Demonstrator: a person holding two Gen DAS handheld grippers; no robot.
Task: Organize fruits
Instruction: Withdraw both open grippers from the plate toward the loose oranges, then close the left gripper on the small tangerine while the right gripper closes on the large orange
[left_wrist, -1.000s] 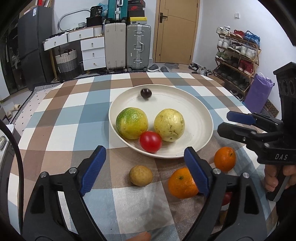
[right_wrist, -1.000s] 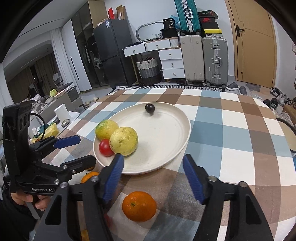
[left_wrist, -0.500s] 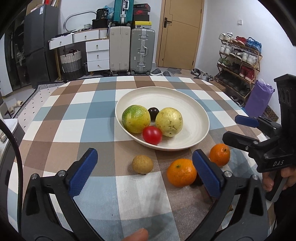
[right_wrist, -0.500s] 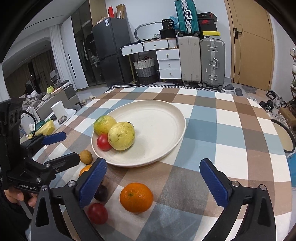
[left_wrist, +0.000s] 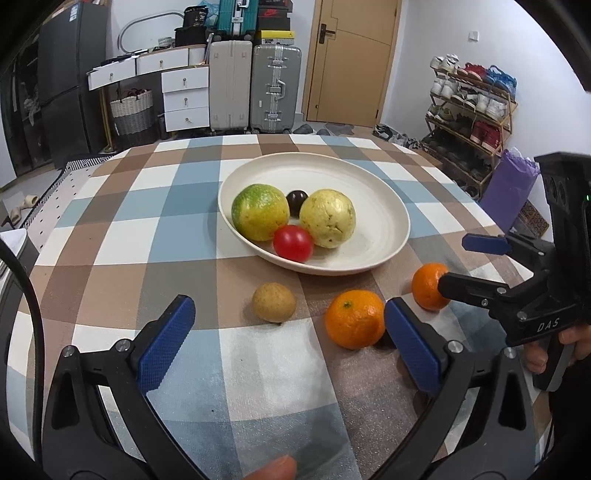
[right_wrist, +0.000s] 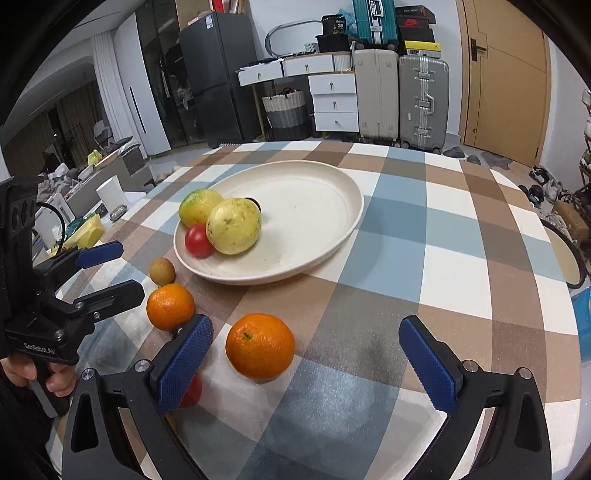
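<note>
A cream plate (left_wrist: 369, 173) holds a green-yellow fruit (left_wrist: 260, 212), a yellow fruit (left_wrist: 327, 218), a red tomato (left_wrist: 293, 243) and a small dark fruit (left_wrist: 297, 201). In front of it on the checked cloth lie a small brown fruit (left_wrist: 274, 302) and two oranges (left_wrist: 354, 319) (left_wrist: 428, 286). My left gripper (left_wrist: 289, 302) stands open, wide around the brown fruit without touching it. My right gripper (right_wrist: 306, 321) is open too, with the nearer orange (right_wrist: 260, 345) lying loose between its fingers. A red fruit (right_wrist: 192, 393) is half hidden behind its left finger.
The round table (right_wrist: 461, 236) drops off on the right towards a shoe rack (left_wrist: 472, 110). Suitcases (left_wrist: 255, 85), drawers and a fridge stand beyond the far edge. A hand holds each gripper's handle. A white cup (right_wrist: 110, 190) sits on a low unit to the left.
Both grippers opened wider and drew back a little from the plate. The small dark fruit rolled from the plate's far side to between the two large fruits.
</note>
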